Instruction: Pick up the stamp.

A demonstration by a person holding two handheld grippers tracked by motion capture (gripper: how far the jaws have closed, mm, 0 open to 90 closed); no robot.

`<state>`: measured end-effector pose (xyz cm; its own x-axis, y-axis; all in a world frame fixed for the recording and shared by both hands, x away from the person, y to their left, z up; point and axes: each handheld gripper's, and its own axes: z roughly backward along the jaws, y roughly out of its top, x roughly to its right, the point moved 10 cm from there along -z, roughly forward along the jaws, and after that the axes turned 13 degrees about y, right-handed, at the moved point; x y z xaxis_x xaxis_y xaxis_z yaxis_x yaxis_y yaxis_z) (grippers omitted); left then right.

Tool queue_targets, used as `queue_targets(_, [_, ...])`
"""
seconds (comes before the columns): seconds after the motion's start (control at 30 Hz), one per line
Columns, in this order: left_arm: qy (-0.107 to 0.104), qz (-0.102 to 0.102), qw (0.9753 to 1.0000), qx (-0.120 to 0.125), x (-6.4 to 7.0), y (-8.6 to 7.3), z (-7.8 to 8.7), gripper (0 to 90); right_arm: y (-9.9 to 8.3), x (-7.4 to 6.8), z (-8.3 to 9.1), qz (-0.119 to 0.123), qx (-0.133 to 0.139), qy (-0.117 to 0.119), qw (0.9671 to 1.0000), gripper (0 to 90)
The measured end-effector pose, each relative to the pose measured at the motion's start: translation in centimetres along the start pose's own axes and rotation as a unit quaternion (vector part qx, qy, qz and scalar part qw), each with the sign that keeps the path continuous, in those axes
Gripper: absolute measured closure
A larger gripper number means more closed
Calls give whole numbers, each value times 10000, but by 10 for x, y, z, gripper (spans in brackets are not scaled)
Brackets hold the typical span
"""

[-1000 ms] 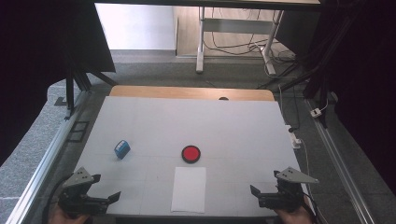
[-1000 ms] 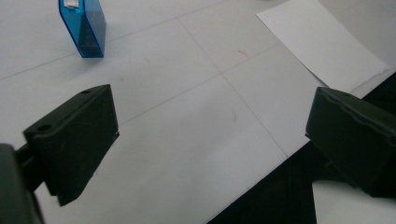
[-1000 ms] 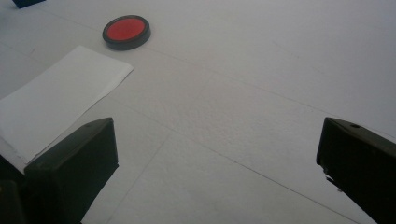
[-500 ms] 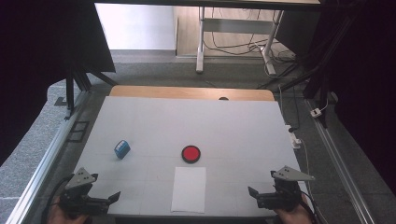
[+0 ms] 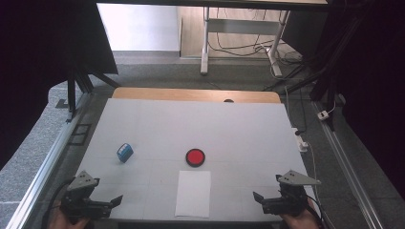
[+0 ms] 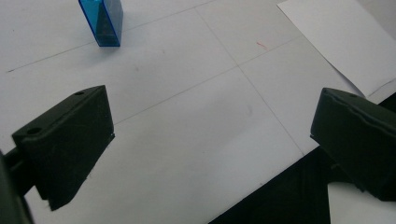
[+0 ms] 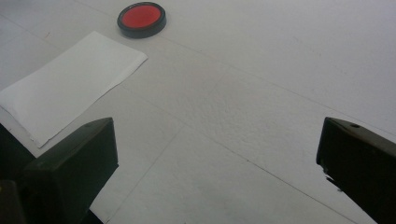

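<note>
Left claw (image 5: pixel 114 200): released, jaws spread wide, nothing between them; sits at the near left corner of the counter (image 5: pixel 239 129).
Right claw (image 5: pixel 258 197): released, jaws wide apart and empty; sits at the near right corner of the counter.
Change: against the earlier high views, the right claw has drifted slightly inward along the near edge; the left claw has barely shifted. No object has moved.
Blue block (image 5: pixel 125 152): stands on the left half of the counter, well ahead of the left claw; also visible at the top of the left gripper view (image 6: pixel 102 21).
Red disc (image 5: pixel 195 157): lies near the counter's centre, just beyond the far edge of the paper sheet.
Paper sheet (image 5: pixel 193 192): lies flat at the middle of the near edge, between the two claws, touching neither.
Task reading: judged as the start position; no approach is committed. The blue block is the likeliest first pick for the left claw.
</note>
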<state>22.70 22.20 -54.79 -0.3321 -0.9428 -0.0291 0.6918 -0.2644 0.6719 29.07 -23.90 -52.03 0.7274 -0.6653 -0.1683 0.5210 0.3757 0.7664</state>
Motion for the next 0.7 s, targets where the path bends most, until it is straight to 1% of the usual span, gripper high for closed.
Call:
queue_targets(0.13, [-74,-15,10000,27,0,0,2,0,0,0,0,24,-26,1,10000,0])
queue_targets(0.23, [-13,-38,10000,25,-1,0,2,0,-1,-1,-1,39,-58,-4,10000,0])
queue_targets(0.3, [4,-20,10000,83,-3,2,3,0,0,0,-1,28,-54,-17,10000,0])
queue_targets(0.33, [-26,6,9999,127,-3,3,3,0,0,0,-1,27,-52,-15,10000,0])
queue_targets(0.4, [-32,13,9999,127,-3,4,3,0,0,0,-1,18,-48,-13,10000,0])
queue_targets(0.43, [-103,3,9999,114,-2,4,2,0,0,0,-1,17,-49,-11,10000,0])
queue_targets(0.5, [-117,-4,9999,114,-2,4,2,0,0,-1,-1,20,-50,-7,10000,0])
queue_targets(0.53, [-120,0,9998,131,-1,4,2,0,0,-1,-1,28,-55,-7,10000,0])
queue_targets(0.57, [-167,-26,9997,188,-1,6,2,0,-1,-1,-1,38,-64,-11,10000,0])
queue_targets(0.63, [-221,11,9997,144,-1,7,1,6,-1,-1,-1,45,-73,-5,10000,0])
queue_targets(0.7, [-223,5,9996,144,-1,8,1,14,-1,-1,-1,56,-82,-3,10000,0])
